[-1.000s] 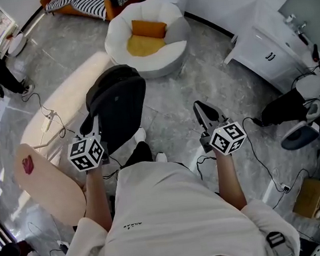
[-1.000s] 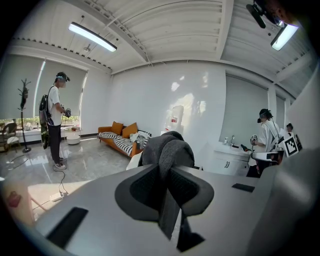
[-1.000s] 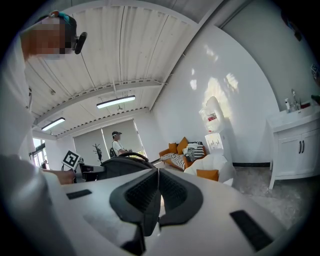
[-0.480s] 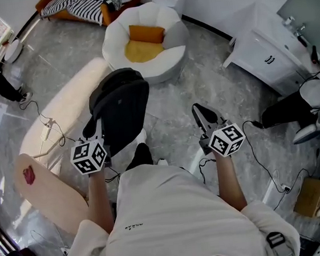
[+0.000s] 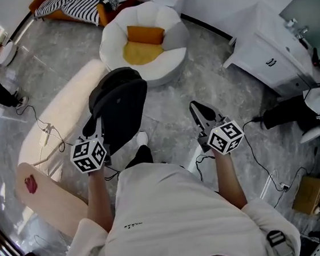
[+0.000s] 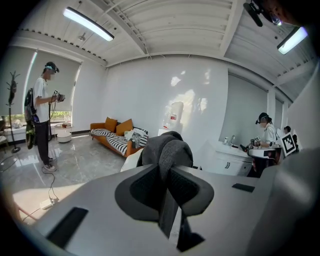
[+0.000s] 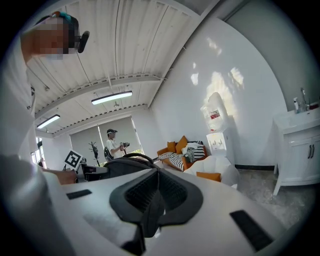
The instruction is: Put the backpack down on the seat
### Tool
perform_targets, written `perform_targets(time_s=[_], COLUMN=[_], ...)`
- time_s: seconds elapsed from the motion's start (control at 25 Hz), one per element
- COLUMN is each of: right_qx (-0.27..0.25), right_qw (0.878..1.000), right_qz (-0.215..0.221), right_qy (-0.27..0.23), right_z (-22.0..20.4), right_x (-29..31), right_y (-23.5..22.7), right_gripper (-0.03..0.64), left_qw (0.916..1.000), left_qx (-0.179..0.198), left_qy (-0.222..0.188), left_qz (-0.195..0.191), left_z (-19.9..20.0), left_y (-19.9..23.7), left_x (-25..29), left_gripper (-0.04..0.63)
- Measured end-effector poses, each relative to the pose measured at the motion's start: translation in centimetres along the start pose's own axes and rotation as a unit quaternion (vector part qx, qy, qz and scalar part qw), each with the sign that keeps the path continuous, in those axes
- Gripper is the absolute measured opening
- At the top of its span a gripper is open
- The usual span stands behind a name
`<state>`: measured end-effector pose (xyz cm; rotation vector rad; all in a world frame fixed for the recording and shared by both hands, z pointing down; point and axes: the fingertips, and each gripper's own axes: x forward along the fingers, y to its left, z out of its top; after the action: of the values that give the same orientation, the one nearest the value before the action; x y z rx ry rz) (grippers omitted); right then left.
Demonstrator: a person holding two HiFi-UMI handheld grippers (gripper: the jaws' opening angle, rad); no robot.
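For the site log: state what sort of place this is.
Probably a mock living room set up for recording: a white armchair and a striped sofa, a white sink cabinet, and cables trailing across the floor.

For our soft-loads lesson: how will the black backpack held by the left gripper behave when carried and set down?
Probably floppy: the backpack hangs slack from a strap pinched by the left gripper. Single hold, so it may swing, then slump when lowered.
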<state>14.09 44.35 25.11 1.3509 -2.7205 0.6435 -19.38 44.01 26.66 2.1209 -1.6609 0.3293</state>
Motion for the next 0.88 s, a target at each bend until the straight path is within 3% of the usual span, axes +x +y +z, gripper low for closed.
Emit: perform_targets(time_s=[0.88], right_qx=[-0.004], right_qw=[0.999], right_qz=[-0.050], right_qy=[-0.010], right_z=[4.7], right_x=[13.9], right_y=[-1.3], right_gripper=[0.026], left_qw=[0.9976], left_qx=[0.012], left_qy=[0.008], left_qz=[-0.067], left_z=[7.0], left_y=[8.5], left_x=[12.6], left_gripper=[0.063])
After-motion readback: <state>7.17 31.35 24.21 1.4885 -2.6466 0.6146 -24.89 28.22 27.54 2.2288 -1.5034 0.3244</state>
